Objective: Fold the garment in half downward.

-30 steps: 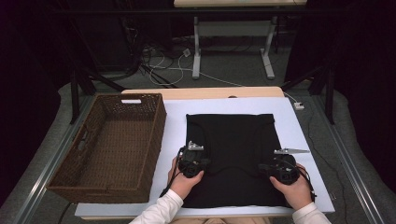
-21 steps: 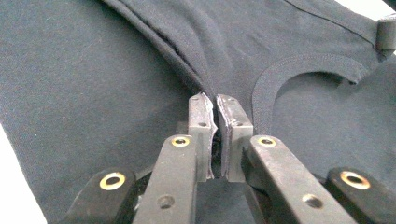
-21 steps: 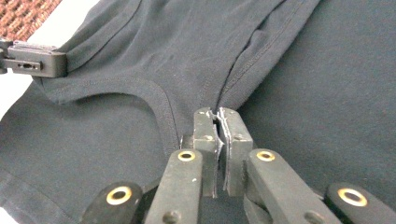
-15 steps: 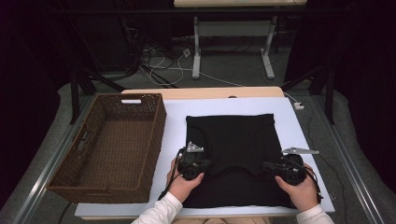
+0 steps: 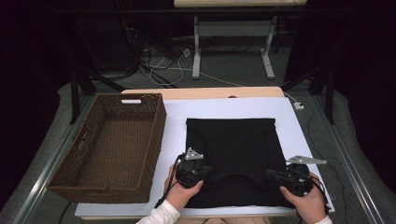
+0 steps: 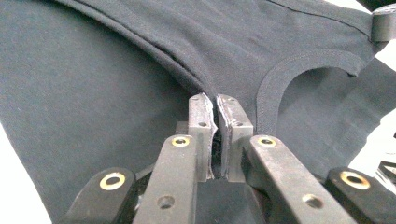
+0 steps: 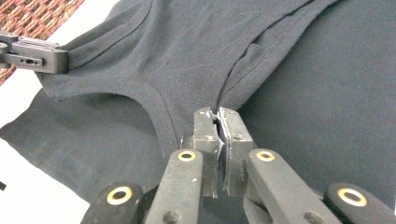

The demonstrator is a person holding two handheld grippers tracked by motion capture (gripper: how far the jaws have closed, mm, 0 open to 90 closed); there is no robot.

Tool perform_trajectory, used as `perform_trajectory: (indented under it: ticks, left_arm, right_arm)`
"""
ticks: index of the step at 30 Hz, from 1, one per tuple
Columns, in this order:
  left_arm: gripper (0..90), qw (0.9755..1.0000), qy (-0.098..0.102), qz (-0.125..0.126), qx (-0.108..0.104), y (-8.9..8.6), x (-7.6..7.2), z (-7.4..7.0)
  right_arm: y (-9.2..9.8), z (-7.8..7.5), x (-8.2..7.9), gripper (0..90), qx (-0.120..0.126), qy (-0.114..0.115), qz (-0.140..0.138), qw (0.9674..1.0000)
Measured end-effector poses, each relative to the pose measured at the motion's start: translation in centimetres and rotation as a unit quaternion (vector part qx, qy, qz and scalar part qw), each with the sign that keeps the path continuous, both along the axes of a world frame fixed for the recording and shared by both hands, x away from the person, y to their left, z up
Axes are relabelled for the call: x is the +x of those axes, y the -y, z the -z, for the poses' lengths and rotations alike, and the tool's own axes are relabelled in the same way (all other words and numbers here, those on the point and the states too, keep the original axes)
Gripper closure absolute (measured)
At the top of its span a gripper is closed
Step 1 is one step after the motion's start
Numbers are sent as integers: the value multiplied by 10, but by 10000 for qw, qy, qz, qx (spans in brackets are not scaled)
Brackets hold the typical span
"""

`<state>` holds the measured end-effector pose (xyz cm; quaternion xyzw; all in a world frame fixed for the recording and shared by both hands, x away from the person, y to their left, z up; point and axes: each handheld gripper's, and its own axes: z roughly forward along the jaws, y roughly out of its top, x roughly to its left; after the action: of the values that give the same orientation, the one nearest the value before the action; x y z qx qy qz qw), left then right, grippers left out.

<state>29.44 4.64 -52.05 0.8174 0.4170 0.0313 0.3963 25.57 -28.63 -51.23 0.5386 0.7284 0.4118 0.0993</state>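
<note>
Hidden and cut off

My hands cover the black shirt's (image 5: pixel 233 149) near corners; the tongs' pads hide the pinched cloth, and my forearms leave the frame.

No lettering, brand mark, number or sign was legible anywhere at the table. A small white tag (image 5: pixel 131 101) on the far rim of the brown woven wicker basket (image 5: pixel 60 170) appeared blank, too small for any print to be made out.
</note>
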Motion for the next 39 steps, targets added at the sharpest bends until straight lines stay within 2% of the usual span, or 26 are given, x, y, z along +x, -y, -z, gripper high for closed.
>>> perform_trajectory:
  ticks: [4, 5, 10, 14, 25, 31, 32, 36, 37, 39]
  left_arm:
    - [851, 10000, 30, 71, -15, -2, -6, -2]
    - [851, 9999, 61, 112, -32, -3, -10, -4]
    - [851, 9999, 42, 122, -79, -5, -20, -5]
    - [852, 9998, 3, 173, -84, -5, -27, -3]
    - [852, 9995, 63, 294, -47, -7, -43, -3]
    - [852, 9996, -33, 277, -49, -6, -47, 3]
    - [852, 9996, -37, 290, 44, -6, -47, 5]
    - [852, 9995, -97, 287, 70, -5, -47, 10]
    - [852, 9993, -115, 304, 161, -4, -47, 13]
    - [852, 9993, -125, 313, 190, -4, -46, 15]
  right_arm:
    - [2, -1, -10, 867, 13, 22, -31, 10000]
    - [3, -1, -13, 867, 22, -31, -4, 10000]
    - [3, -2, -26, 867, -13, 19, -14, 10000]
    - [5, -1, -31, 867, -58, 50, -61, 10000]
    - [6, 1, -45, 867, -125, 69, -78, 9999]
    - [6, 3, -50, 867, -186, -14, -78, 9998]
    - [5, 6, -51, 867, -216, -55, -102, 9997]
    - [5, 11, -49, 867, -224, -153, -122, 9996]
    - [5, 14, -48, 867, -235, -210, -120, 9994]
    - [5, 16, -47, 867, -256, -266, -126, 9992]
